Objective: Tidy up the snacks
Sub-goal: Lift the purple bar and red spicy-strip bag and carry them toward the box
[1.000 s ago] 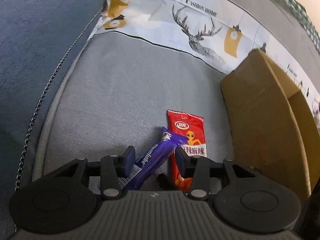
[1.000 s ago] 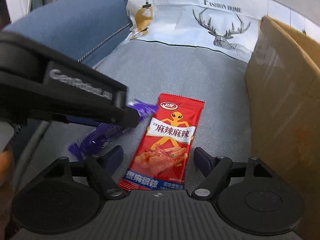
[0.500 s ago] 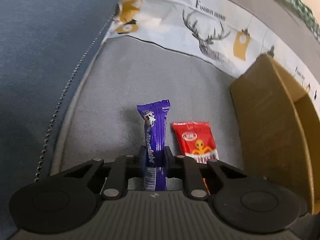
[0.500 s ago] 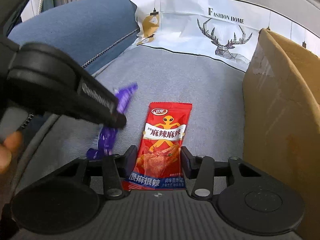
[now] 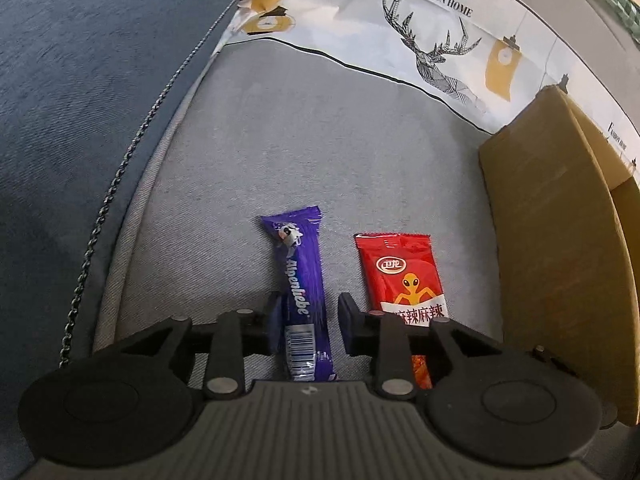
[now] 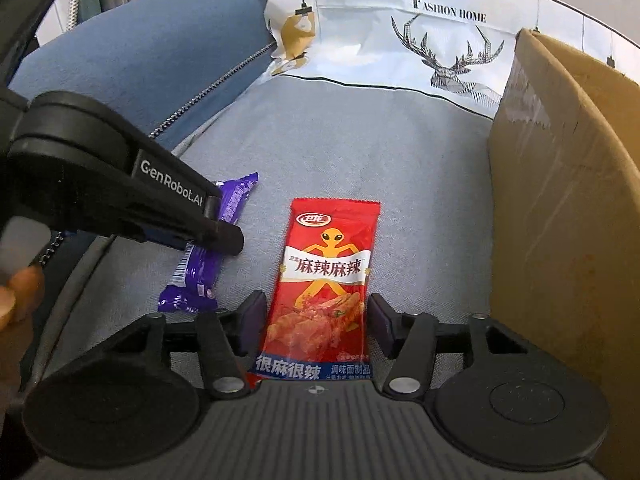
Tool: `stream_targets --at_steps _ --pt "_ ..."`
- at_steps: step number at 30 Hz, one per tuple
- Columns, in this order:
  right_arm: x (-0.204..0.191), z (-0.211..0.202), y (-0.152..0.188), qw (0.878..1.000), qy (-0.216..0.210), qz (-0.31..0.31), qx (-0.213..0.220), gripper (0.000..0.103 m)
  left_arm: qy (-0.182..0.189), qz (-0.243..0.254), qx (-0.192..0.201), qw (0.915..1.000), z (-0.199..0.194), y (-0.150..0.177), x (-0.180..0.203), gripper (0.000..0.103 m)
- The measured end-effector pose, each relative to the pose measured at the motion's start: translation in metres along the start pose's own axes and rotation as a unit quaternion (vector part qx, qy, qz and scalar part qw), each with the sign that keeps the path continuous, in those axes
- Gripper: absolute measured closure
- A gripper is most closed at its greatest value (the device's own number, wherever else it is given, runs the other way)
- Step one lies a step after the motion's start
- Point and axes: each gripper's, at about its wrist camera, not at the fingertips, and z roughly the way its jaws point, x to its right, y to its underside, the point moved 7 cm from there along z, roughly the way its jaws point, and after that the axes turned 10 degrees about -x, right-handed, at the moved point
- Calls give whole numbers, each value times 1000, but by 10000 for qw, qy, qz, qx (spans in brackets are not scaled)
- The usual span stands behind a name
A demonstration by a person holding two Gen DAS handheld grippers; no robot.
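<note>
- Left wrist view: left gripper (image 5: pixel 307 322) is seen open, jaws either side of purple candy bar (image 5: pixel 301 292), lower centre, lying on sofa seat (image 5: pixel 304 140). Red snack packet (image 5: pixel 406 276) just beside, to the right.
- Right wrist view: right gripper (image 6: pixel 316 322) is held open astride the red snack packet, frame centre; cardboard box (image 6: pixel 560 200) at right edge.
- Advice: jaws should be closed mid-wrapper, w/o pinching fabric.

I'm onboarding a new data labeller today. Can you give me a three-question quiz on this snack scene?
1. True or false: the left gripper is clamped shut on the purple candy bar.
2. Which packet lies between the right gripper fingers: A purple bar, B red spicy snack packet?
3. On which side of the red packet does the cardboard box stand?

Key: 1 false, a gap shows beside the bar; 2 B; 3 right.
</note>
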Motion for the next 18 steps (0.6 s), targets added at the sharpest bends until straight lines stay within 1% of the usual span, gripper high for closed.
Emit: stream_targets --at_steps 3,7,8,9,10,11,18 --pt "2 3 -1 10000 40 12 -3 37 -61 50 21 10000 2 -1 3 68" --pt "0 4 -1 9999 102 -59 1 37 -136 138 52 9998 3 0 5 69" --pt "0 4 -1 9999 124 -90 8 38 -143 152 57 9998 4 0 6 69" --pt "-1 4 -1 9998 150 -120 29 46 -161 160 69 9997 4 0 6 73" --pt "-1 3 -1 9998 164 -139 51 50 -193 168 78 9996 3 1 6 77" --pt "0 3 -1 9997 166 -147 64 52 -228 171 76 9996 3 1 5 83" --pt "0 -6 0 9997 62 -71 203 55 -120 81 280 9995 -12 -2 8 85"
